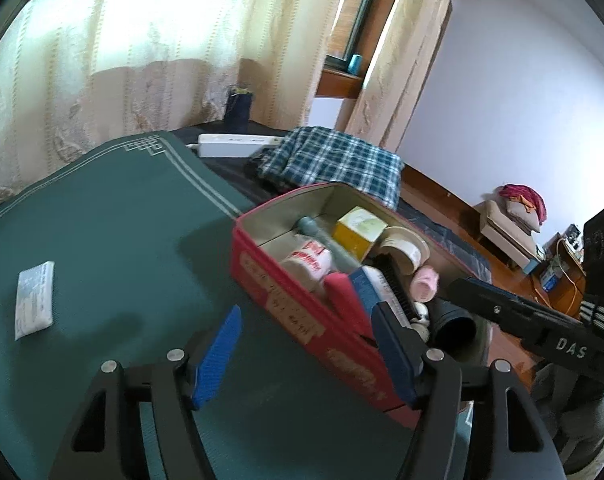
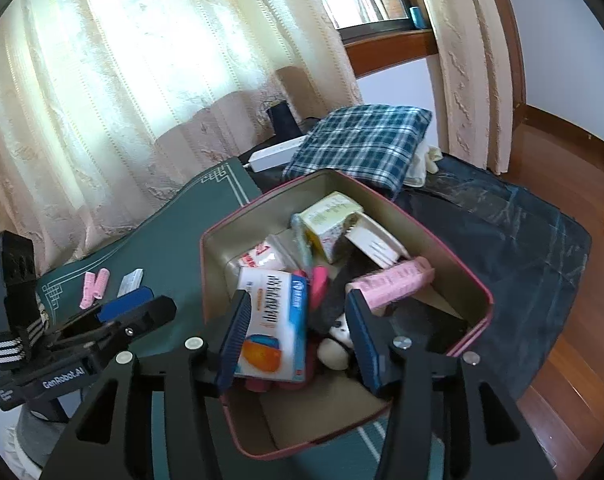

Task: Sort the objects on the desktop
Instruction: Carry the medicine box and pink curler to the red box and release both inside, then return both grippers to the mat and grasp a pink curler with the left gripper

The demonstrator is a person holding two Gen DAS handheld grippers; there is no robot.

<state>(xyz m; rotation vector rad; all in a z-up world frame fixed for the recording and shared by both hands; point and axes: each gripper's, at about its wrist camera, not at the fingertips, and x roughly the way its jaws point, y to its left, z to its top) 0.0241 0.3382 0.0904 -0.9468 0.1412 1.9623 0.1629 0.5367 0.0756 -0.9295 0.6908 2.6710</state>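
This is a home room, with lace curtains [image 2: 122, 80] at a wooden window sill [image 2: 386, 46], wooden floor [image 2: 574, 320] and a folded plaid cloth [image 2: 366, 140].

White letters "DAS" stand on the black body of the right gripper [image 1: 454, 308] at the right edge of the left wrist view. In the right wrist view, "GenRobot.AI" is printed in white on the black body of the left gripper [image 2: 130, 308], lower left of the frame. The red tin box [image 1: 302, 312] bears pale labels along its side, too blurred to read. The white-and-blue packet [image 2: 274, 320] in the box carries dark characters, and the white pouch [image 1: 308, 260] red print; neither can be made out.
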